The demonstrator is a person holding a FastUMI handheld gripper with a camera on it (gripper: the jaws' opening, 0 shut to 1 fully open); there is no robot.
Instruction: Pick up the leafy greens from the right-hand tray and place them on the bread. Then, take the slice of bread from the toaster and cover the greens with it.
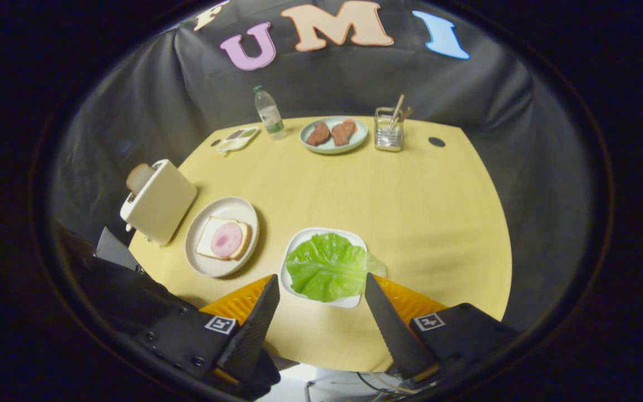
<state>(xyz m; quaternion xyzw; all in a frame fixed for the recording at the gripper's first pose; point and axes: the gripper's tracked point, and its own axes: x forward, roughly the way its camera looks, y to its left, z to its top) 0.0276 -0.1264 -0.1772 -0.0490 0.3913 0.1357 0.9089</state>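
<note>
No task step appears complete. The leafy greens [327, 268] lie on their white tray [355, 237], and the toaster [159, 202] holds its bread slice [138, 177] upright in the slot. Both transfers remain.

The gripper [321, 287] is released: its fingers are spread wide above the tray's near edge, grasping nothing.

Left of the tray, a plate [210, 267] carries the base bread [238, 248], topped with a pink round. The greens form one broad, crinkled, bright-green leaf overhanging the tray's right rim.

I work in a staged booth, not a real kitchen; black cloth [148, 111] walls in my yellow table [411, 212]; toaster [159, 201], plates [204, 245] and water bottle [269, 113] sit as props.
</note>
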